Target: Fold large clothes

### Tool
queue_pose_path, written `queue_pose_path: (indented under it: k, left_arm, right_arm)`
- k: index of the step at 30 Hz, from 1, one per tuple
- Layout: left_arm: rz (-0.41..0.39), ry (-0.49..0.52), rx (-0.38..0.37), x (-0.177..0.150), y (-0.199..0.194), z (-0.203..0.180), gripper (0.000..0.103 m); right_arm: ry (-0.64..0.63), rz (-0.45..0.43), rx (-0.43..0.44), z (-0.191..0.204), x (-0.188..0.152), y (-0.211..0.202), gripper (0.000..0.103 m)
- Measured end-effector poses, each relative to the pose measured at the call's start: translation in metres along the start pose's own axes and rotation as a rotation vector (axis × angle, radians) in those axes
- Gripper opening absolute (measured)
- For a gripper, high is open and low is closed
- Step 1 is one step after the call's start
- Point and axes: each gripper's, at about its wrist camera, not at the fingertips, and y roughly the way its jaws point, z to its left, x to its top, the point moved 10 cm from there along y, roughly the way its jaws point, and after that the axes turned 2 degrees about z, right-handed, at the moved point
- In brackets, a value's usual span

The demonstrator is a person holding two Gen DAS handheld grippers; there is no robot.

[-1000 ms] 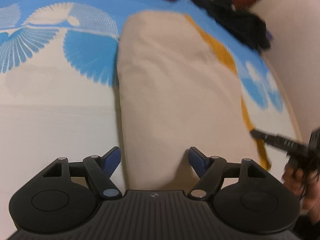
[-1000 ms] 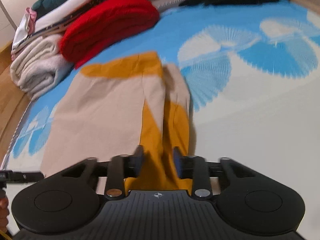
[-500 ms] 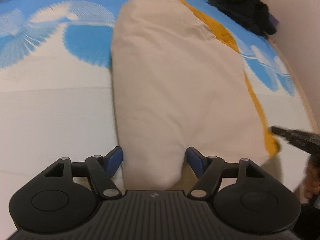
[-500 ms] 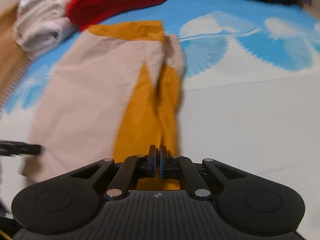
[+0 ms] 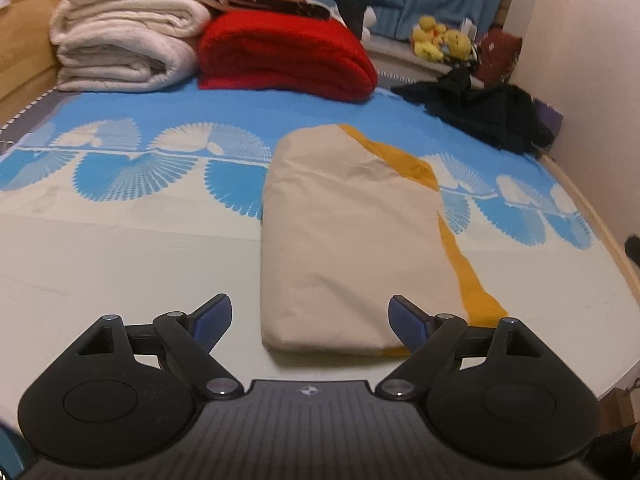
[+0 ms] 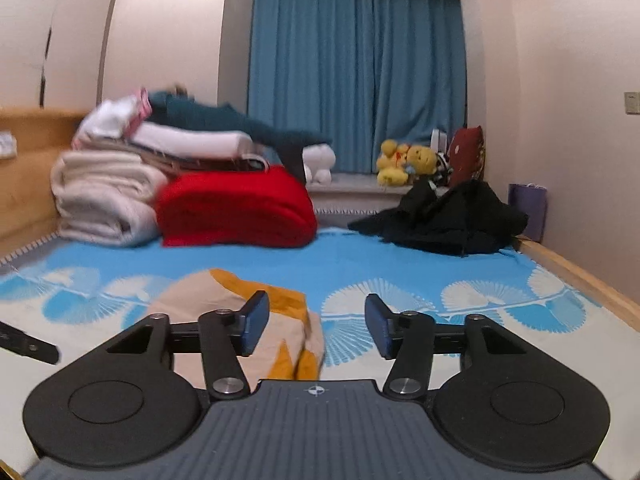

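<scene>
left wrist: left gripper [image 5: 310,316] jaws just widened, nothing between, above folded beige-and-orange garment [image 5: 352,240] lying mid-bed [image 5: 120,264] toward near edge | right wrist: right gripper [image 6: 316,328] jaws just reopened, empty; garment [image 6: 192,300] below-left

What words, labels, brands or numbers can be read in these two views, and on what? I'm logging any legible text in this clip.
None can be read.
Left gripper and right gripper: each body bears only a small round crosshair mark, no letters.
Wall plate: too small to show any marking.
Folded beige and mustard garment, red blanket, bedsheet: no print.
</scene>
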Motion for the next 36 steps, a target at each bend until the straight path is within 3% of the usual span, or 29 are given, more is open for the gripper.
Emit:
queue_pose_path:
  k: [2, 4, 6, 9, 11, 12, 15, 18, 24, 29, 36]
  left_arm:
    - [-0.028, 0.002, 0.008, -0.009, -0.021, -0.002, 0.091]
    - [-0.065, -0.001, 0.013, -0.02, -0.041, -0.002, 0.102]
    - [-0.115, 0.002, 0.019, -0.035, -0.061, -0.004, 0.103]
    - [-0.185, 0.04, 0.03, -0.063, -0.078, -0.01, 0.103]
    - [-0.176, 0.086, 0.056, -0.079, -0.072, -0.014, 0.103]
    - [-0.148, 0.096, 0.072, -0.083, -0.067, -0.015, 0.103]
    - [-0.185, 0.09, 0.066, -0.077, -0.061, -0.018, 0.103]
    - [-0.182, 0.085, 0.104, -0.073, -0.047, -0.014, 0.103]
    - [-0.151, 0.054, 0.103, -0.07, -0.029, -0.014, 0.103]
    - [-0.151, 0.099, 0.12, -0.07, -0.024, -0.021, 0.103]
    - [-0.143, 0.076, 0.119, -0.073, -0.023, -0.018, 0.103]
  right_arm:
    - [0.012, -0.015, 0.001, 0.002, -0.004, -0.025, 0.063]
    - [0.028, -0.021, 0.008, 0.005, -0.008, -0.048, 0.07]
    - [0.051, -0.017, 0.005, 0.005, -0.016, -0.067, 0.08]
    - [0.074, 0.063, -0.006, 0.006, -0.031, -0.081, 0.088]
    - [0.094, 0.079, -0.001, 0.01, -0.036, -0.085, 0.096]
    - [0.089, 0.103, 0.004, 0.013, -0.041, -0.083, 0.097]
    - [0.038, 0.147, 0.015, 0.028, -0.051, -0.072, 0.097]
    - [-0.001, 0.185, 0.008, 0.039, -0.06, -0.057, 0.099]
    - [-0.014, 0.292, -0.008, 0.05, -0.082, -0.031, 0.099]
    - [-0.016, 0.325, 0.011, 0.059, -0.091, -0.026, 0.102]
    - [-0.012, 0.371, 0.022, 0.059, -0.099, -0.022, 0.102]
